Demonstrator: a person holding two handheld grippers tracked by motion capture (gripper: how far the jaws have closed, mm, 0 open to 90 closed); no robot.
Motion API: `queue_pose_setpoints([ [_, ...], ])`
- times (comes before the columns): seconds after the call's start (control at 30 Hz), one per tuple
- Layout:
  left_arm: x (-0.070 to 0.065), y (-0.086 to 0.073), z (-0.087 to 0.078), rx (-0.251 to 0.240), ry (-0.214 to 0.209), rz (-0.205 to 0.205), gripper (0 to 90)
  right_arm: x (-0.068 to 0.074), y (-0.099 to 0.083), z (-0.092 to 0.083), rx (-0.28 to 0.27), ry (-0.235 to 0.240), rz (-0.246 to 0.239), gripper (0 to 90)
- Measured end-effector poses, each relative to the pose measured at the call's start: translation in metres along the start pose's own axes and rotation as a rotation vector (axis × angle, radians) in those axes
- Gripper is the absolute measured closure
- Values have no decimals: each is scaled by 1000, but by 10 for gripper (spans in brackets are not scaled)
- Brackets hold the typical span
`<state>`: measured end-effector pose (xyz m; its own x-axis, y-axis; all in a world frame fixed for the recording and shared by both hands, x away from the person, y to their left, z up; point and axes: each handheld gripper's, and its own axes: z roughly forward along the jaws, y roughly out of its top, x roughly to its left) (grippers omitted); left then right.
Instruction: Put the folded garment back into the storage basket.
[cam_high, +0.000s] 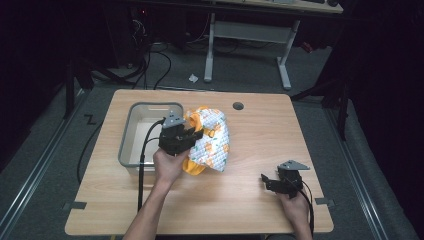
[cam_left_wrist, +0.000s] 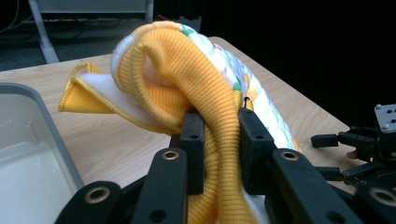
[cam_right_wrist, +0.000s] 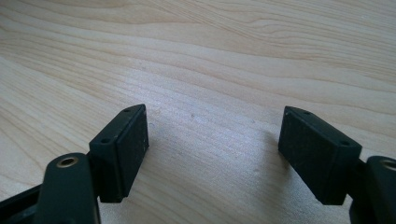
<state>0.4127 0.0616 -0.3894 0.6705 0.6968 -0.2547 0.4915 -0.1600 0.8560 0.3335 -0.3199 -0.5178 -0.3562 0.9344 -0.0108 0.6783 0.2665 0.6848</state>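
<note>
The garment, a small padded piece with yellow ribbed trim and a white printed body, hangs bunched from the left gripper just beside the grey tub, its lower folds on or close to the table. In the left gripper view the two black jaws are clamped on a thick yellow ribbed fold, with the rest of the cloth mounded up beyond them and the tub's rim at the left edge. The right gripper rests low over bare wood near the front right of the table, well apart from the cloth, and its jaws stand wide with nothing between them.

The step in hand looks like lifting the garment off the table, most likely to carry it over to the tub (the tub itself appears to hold nothing). The next move would call for keeping the grip firm on that fold and raising the bundle high enough that the trailing cloth clears the tub's wall before it goes across.

The table is pale wood with a round cable hole toward its far edge. Around it the room is dark, with grey floor, loose cables and the white legs of another desk behind
</note>
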Motion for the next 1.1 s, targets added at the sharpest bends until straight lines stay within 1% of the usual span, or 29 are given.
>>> queue_pose_setpoints([
  [0.6,16,3,-19,-14,30,-13,746,0,0,0,0,0,1,243],
  [1.1,29,3,-34,-29,53,-34,747,0,0,0,0,0,2,243],
])
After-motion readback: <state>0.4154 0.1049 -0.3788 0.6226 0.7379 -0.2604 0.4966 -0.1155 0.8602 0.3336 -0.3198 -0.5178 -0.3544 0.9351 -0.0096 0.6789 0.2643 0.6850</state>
